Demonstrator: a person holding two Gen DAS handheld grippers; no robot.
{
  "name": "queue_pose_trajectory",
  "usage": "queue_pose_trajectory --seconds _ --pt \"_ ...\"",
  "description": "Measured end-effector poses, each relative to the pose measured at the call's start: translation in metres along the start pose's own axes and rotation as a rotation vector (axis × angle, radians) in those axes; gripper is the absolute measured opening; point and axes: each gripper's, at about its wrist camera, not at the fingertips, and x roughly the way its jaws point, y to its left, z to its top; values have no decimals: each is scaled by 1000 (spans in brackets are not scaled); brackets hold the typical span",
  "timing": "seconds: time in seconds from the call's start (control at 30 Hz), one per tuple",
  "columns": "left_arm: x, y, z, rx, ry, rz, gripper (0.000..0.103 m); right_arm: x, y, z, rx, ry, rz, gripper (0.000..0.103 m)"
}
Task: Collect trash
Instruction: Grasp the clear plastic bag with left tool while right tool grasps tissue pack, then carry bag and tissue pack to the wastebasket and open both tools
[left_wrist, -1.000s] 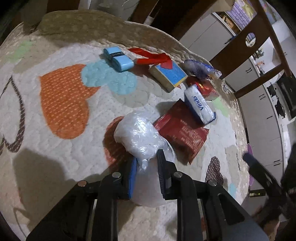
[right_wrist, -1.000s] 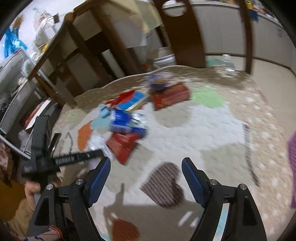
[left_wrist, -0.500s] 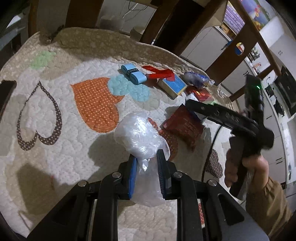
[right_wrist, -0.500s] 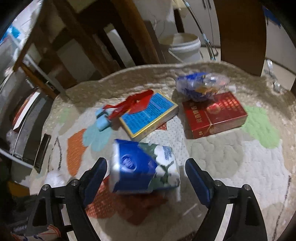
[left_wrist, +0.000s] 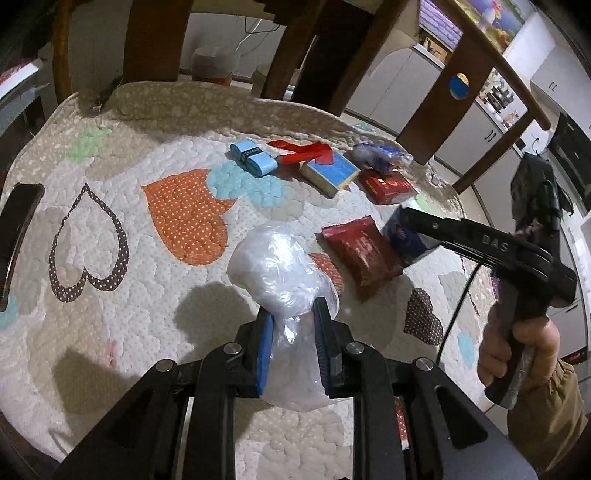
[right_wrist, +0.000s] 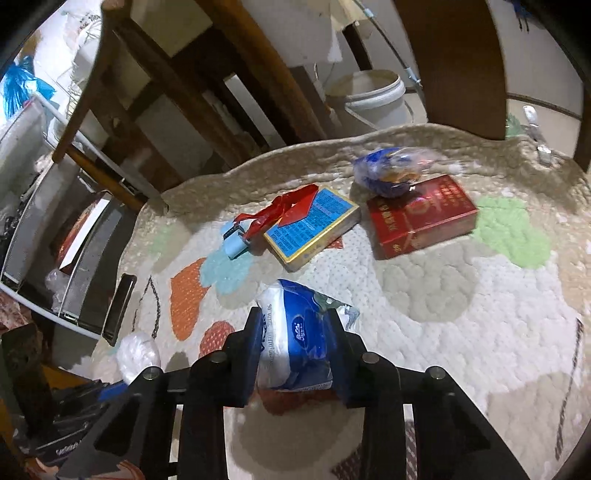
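Left gripper (left_wrist: 293, 332) we've got clamped on the clear plastic bag (left_wrist: 277, 269) above the quilt (left_wrist: 110, 332), right gripper (right_wrist: 295, 350) closing on the blue tissue pack (right_wrist: 295, 332) over the red packet (left_wrist: 360, 254)

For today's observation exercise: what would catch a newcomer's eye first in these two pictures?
The left gripper pinches a crumpled clear plastic bag above the heart-patterned quilt. The right gripper, jaws closing, clamps a blue-and-white tissue pack. Behind lie a red carton and a blue box.
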Motion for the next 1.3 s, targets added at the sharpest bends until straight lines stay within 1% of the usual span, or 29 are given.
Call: queue_pose_trajectory --seconds 0.23,0.47,0.73,0.9,1.03,1.13,1.3 --pt "-13 -15 -6 32 -12 2 20 -44 -19 -26 66 -56 18 35" --pt "-20 -40 -12 93 -16 3 20 -100 -43 -59 108 -132 -40 35" --pt "-19 -86 -17 202 -5 -7 20 -145 -79 -89 187 -214 -90 35" --pt "-12 -121 -15 271 12 -24 20 -170 -104 -107 249 -261 -108 35" --pt "-4 -155 -10 339 19 -42 20 -186 -118 -115 263 -296 -129 35" --pt "5 -189 -4 403 24 -61 20 -205 -135 -123 283 -340 -148 35" --pt "34 -257 -2 501 54 -124 20 -238 -173 -139 350 -404 -182 35"
